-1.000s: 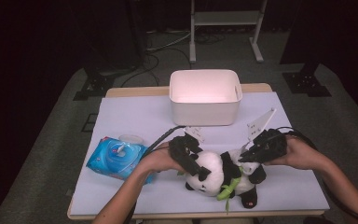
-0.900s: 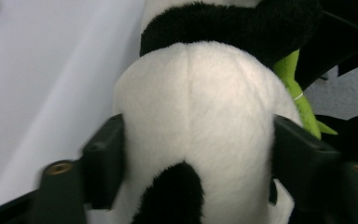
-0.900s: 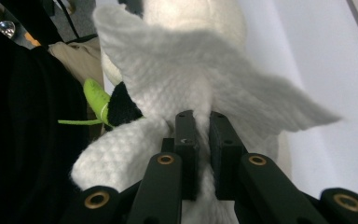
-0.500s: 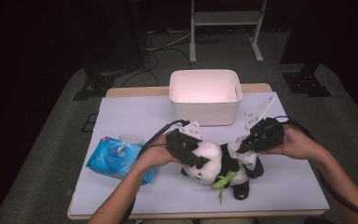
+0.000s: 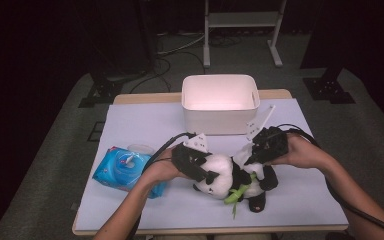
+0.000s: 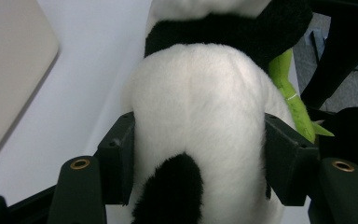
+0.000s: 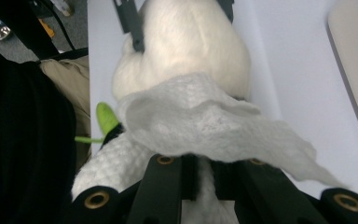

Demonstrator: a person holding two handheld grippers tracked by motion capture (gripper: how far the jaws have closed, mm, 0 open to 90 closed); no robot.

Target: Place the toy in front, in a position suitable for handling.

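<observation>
A stuffed panda (image 5: 230, 177) is lain near the front edge of the bench (image 5: 130, 120), a little right of the middle, with a green stalk (image 5: 237, 192) at its belly. Its white head is gripped by the left claw (image 5: 207, 175), whose jaws have just been closing and are pressed against the fur on both sides, as seen in the left gripper view (image 6: 200, 140). A white wipe (image 7: 205, 121) is pinched in the right claw (image 5: 252, 155), its jaws brought together on the cloth, and is draped over the panda's body. A blue wipes pack (image 5: 125, 170) is placed near the front left corner, and a white bin (image 5: 220, 100) at the back edge.
</observation>
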